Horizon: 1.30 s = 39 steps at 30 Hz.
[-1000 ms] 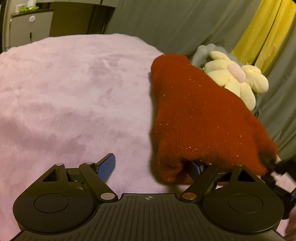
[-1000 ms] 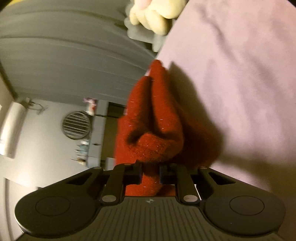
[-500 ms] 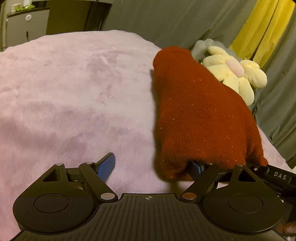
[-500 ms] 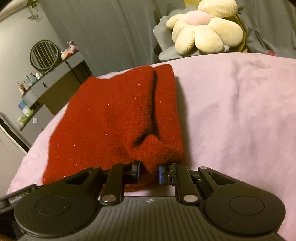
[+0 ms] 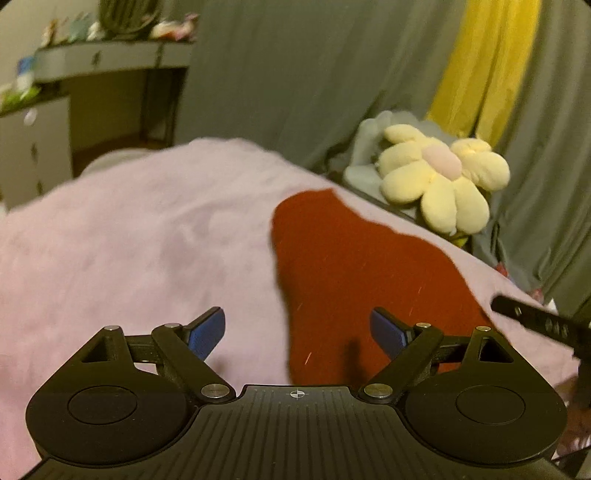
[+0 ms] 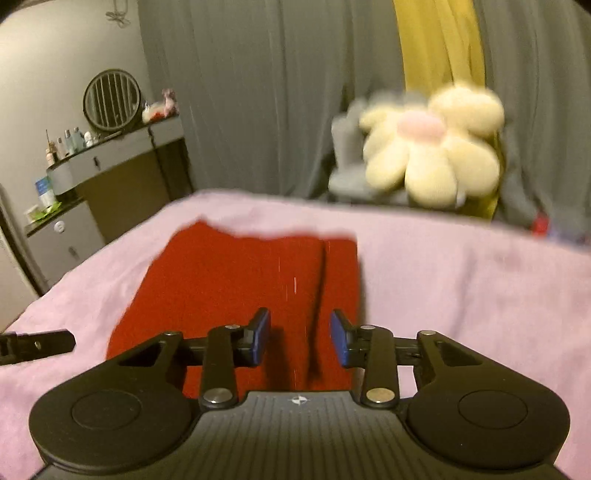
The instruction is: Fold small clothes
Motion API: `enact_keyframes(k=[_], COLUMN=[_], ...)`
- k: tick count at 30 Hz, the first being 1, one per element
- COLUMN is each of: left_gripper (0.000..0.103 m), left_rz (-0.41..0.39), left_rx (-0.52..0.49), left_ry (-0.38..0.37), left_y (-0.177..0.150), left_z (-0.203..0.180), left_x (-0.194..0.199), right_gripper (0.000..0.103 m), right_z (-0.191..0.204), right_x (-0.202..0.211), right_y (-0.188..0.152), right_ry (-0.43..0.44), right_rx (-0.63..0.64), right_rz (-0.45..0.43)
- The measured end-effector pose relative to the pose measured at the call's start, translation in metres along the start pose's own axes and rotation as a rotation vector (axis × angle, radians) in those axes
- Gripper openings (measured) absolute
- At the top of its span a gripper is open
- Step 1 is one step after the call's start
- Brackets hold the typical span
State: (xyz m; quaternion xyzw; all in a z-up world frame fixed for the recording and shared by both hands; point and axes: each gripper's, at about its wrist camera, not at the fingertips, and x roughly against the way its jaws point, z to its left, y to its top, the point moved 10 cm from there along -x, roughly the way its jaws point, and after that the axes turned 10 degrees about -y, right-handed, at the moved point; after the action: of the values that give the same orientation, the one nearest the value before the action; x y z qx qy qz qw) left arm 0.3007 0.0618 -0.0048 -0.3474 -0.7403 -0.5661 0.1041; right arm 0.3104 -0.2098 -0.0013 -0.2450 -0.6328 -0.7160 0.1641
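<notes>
- Hovering over the red sweater [image 6: 236, 288], my right gripper [image 6: 300, 338] had just been opening, nothing between its jaws.
- My left gripper [image 5: 297, 330] stood wide, empty, sweater below.

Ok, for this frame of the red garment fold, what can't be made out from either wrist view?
- Red garment: its near edge is hidden behind the gripper body in both views, and motion blur smears its far edge, so the layers of the fold cannot be counted.
- Flower cushion: blurred in the right wrist view.
- Shelf items: smeared in the left wrist view, too small in the right.
- Right gripper: only a black bar at the left wrist view's right edge.
</notes>
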Motion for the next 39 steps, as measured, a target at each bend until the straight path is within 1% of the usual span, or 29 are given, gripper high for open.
enact_keyframes(k=[1, 2, 3, 5, 7, 8, 9, 10, 12, 13, 14, 15, 16, 18, 21, 23, 24, 26, 28, 29, 32, 35, 37, 38, 39], left_gripper=[0.090, 0.091, 0.091, 0.091, 0.091, 0.091, 0.091, 0.092, 0.096, 0.099, 0.102, 0.103, 0.103, 0.103, 0.103, 0.102, 0.102, 0.102, 0.102, 0.102, 0.102, 0.103, 0.103, 0.103, 0.102], left_rz=[0.003, 0.002, 0.009, 0.050, 0.093, 0.113, 0.125, 0.135, 0.141, 0.150, 0.171, 0.194, 0.194, 0.197, 0.200, 0.202, 0.187, 0.171, 0.155, 0.157, 0.164, 0.188, 0.200, 0.194, 0.194], left_rx=[-0.010, -0.012, -0.005, 0.038, 0.074, 0.086, 0.091, 0.095, 0.101, 0.093, 0.070, 0.048, 0.049, 0.055, 0.019, 0.006, 0.009, 0.012, 0.008, 0.009, 0.025, 0.052, 0.061, 0.044, 0.024], left_ry=[0.000, -0.001, 0.000, 0.002, 0.003, 0.020, 0.019, 0.003, 0.004, 0.019, 0.046, 0.057, 0.056, 0.051, 0.054, 0.051, 0.035, 0.024, 0.015, 0.019, 0.023, 0.015, 0.016, 0.014, 0.016], left_y=[0.008, 0.014, 0.019, 0.026, 0.028, 0.029, 0.029, 0.029, 0.029, 0.027, 0.023, 0.018, 0.016, 0.018, 0.018, 0.018, 0.017, 0.013, 0.004, -0.001, -0.013, -0.019, -0.019, -0.019, -0.019], left_z=[-0.005, -0.007, -0.008, -0.008, -0.006, -0.004, -0.004, -0.006, -0.008, -0.009, -0.008, -0.009, -0.007, -0.007, -0.009, -0.011, -0.013, -0.017, -0.020, -0.021, -0.024, -0.021, -0.021, -0.022, -0.024], left_x=[-0.011, -0.020, -0.031, -0.060, -0.089, -0.100, -0.112, -0.125, -0.145, -0.156, -0.166, -0.175, -0.177, -0.172, -0.160, -0.149, -0.139, -0.119, -0.102, -0.096, -0.089, -0.090, -0.083, -0.076, -0.070], right_gripper=[0.030, 0.026, 0.023, 0.018, 0.017, 0.010, 0.004, 0.003, 0.003, 0.002, 0.002, 0.002, 0.002, 0.002, 0.003, 0.005, 0.006, 0.007, 0.008, 0.007, 0.007, 0.007, 0.008, 0.008, 0.008], right_z=[0.003, 0.008, 0.017, 0.033, 0.035, 0.034, 0.028, 0.022, 0.015, 0.013, 0.012, 0.011, 0.009, 0.005, 0.003, 0.002, 0.001, 0.001, -0.003, -0.004, -0.004, -0.007, -0.018, -0.026, -0.032], right_x=[-0.007, -0.017, -0.028, -0.054, -0.080, -0.092, -0.107, -0.120, -0.136, -0.143, -0.147, -0.151, -0.155, -0.157, -0.138, -0.110, -0.094, -0.060, -0.037, -0.033, -0.041, -0.058, -0.069, -0.066, -0.058], right_y=[0.008, 0.014, 0.018, 0.021, 0.020, 0.018, 0.014, 0.011, 0.007, 0.007, 0.007, 0.006, 0.006, 0.009, 0.014, 0.013, 0.010, -0.004, -0.019, -0.025, -0.029, -0.038, -0.053, -0.058, -0.060], right_ry=[0.000, 0.024, 0.053, 0.081, 0.038, 0.012, -0.034, -0.060, -0.082, -0.090, -0.091, -0.099, -0.106, -0.081, -0.040, -0.002, 0.006, 0.032, 0.037, 0.042, 0.015, -0.055, -0.086, -0.101, -0.099], right_rx=[-0.018, -0.036, -0.031, -0.001, 0.055, 0.082, 0.105, 0.115, 0.110, 0.116, 0.130, 0.149, 0.154, 0.133, 0.106, 0.055, 0.043, 0.034, 0.027, 0.032, 0.061, 0.105, 0.083, 0.049, 0.012], right_rz=[0.003, 0.024, 0.054, 0.091, 0.115, 0.120, 0.138, 0.156, 0.154, 0.153, 0.149, 0.152, 0.162, 0.186, 0.160, 0.123, 0.099, 0.053, 0.034, 0.042, 0.073, 0.113, 0.184, 0.210, 0.216])
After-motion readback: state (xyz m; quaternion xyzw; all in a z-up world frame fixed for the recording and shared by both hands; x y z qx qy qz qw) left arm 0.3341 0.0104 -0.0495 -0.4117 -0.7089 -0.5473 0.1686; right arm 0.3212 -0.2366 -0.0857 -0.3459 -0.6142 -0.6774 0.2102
